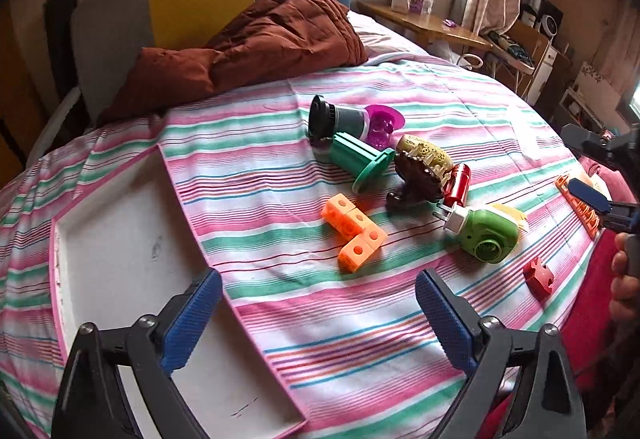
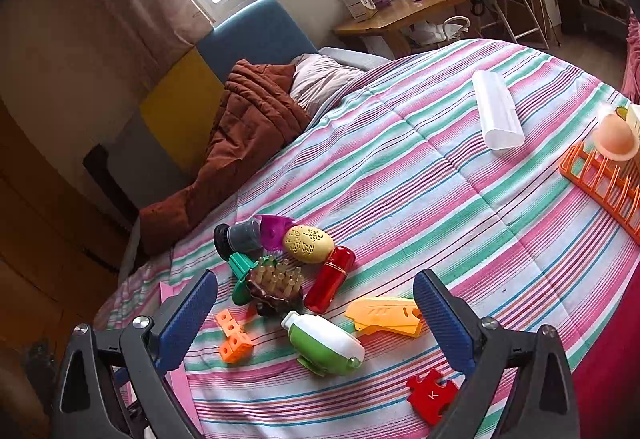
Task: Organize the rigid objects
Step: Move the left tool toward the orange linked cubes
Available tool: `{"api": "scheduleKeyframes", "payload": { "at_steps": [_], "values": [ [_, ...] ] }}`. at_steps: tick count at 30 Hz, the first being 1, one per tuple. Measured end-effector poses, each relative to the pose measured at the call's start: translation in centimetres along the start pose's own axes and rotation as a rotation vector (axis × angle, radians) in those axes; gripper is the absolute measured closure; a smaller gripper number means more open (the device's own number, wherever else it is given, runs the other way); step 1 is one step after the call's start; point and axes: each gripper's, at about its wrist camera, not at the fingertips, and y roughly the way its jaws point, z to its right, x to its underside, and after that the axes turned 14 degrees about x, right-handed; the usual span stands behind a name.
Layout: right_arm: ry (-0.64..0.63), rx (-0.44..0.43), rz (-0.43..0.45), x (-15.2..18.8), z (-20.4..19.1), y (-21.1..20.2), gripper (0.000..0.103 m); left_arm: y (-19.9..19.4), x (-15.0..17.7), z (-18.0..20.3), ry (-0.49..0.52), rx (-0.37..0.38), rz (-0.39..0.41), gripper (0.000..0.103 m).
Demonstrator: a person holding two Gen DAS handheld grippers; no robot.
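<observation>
From the left wrist view, the left gripper [image 1: 319, 319] hangs with jaws spread wide and nothing between them, over the edge of a white tray [image 1: 120, 239] on the striped bedspread [image 1: 360, 339]. The orange cube block [image 1: 354, 229] sits just ahead, near the green plug-in gadget [image 1: 486, 235].

From the right wrist view, the right gripper [image 2: 316, 323] is wide and empty too, with that green gadget [image 2: 326, 343] lying between the fingers' line. Probably light, hard, slick plastic, so I'd pinch across its flat sides. The red puzzle piece [image 2: 430, 395] lies close by.
</observation>
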Motion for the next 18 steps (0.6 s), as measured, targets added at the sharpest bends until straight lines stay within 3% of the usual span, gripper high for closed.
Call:
{"api": "scheduleKeyframes", "payload": {
  "at_steps": [9, 13, 14, 15, 18],
  "values": [
    [-0.001, -0.017, 0.013, -0.1, -0.1, 0.0, 0.003, 7.8, -2.2, 0.4, -0.017, -0.027, -0.120, 0.015],
    [0.012, -0.032, 0.003, -0.1, 0.2, 0.2, 0.003, 10.4, -2.3, -0.3, -0.042, -0.064, -0.169, 0.038],
    [0.014, -0.032, 0.001, -0.1, 0.2, 0.2, 0.003, 10.1, -2.3, -0.1, -0.027, -0.068, -0.141, 0.044],
    [0.015, -0.033, -0.001, -0.1, 0.2, 0.3, 0.003, 9.9, -2.2, 0.1, -0.014, -0.066, -0.128, 0.061],
    [0.023, -0.028, -0.001, -0.1, 0.3, 0.3, 0.003, 9.3, -1.8, 0.0, -0.010, -0.068, -0.113, 0.062]
  ]
}}
